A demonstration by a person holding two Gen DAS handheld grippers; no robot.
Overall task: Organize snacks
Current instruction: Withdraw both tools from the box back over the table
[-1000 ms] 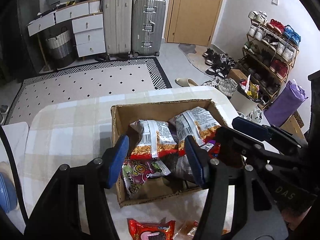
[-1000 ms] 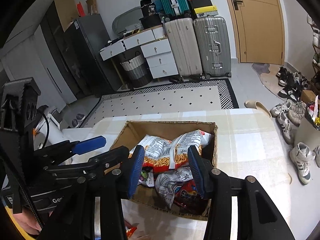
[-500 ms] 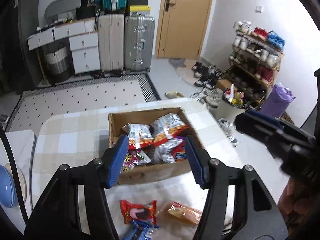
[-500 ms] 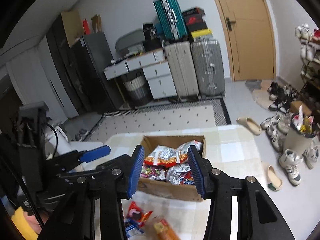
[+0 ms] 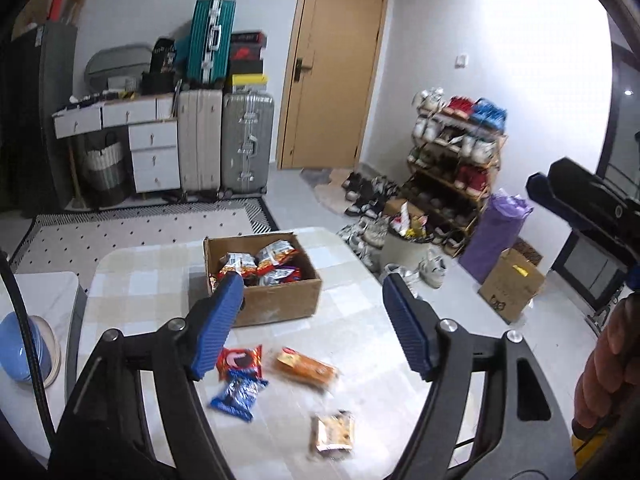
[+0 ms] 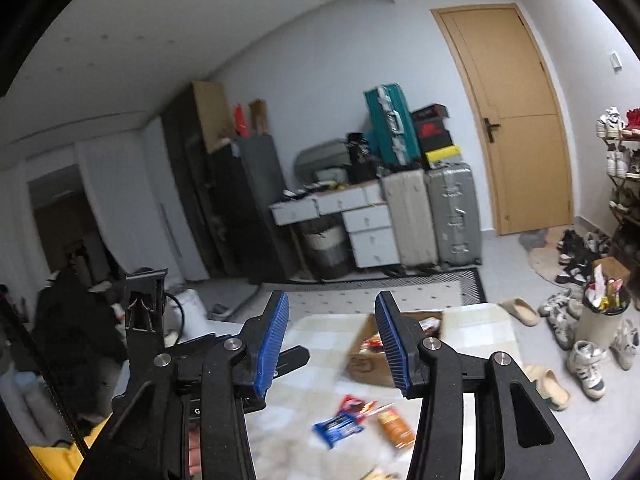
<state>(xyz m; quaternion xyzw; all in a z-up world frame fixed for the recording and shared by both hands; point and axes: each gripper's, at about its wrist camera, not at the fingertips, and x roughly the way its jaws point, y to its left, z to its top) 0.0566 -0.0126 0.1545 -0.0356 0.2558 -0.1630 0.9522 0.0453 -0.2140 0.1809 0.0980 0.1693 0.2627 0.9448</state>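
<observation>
A cardboard box (image 5: 276,304) holding several snack packets stands on the checked table (image 5: 360,320); it also shows in the right wrist view (image 6: 368,364). Loose on the table in front of it lie a red packet (image 5: 239,360), a blue packet (image 5: 237,396), an orange packet (image 5: 306,368) and a brown packet (image 5: 333,434). My left gripper (image 5: 312,324) is open and empty, high above the table. My right gripper (image 6: 330,346) is open and empty, also raised; the blue packet (image 6: 338,428) and orange packet (image 6: 396,428) show below it.
A blue bowl (image 5: 16,348) sits on a side surface at the left. Suitcases (image 5: 246,140), white drawers (image 5: 154,156), a door (image 5: 332,64) and a shoe rack (image 5: 456,152) stand around the room. A bin (image 6: 600,312) and shoes are right of the table.
Both grippers have lifted up and pulled back from the box. The box now looks small and far, and the loose packets on the table have come into view.
</observation>
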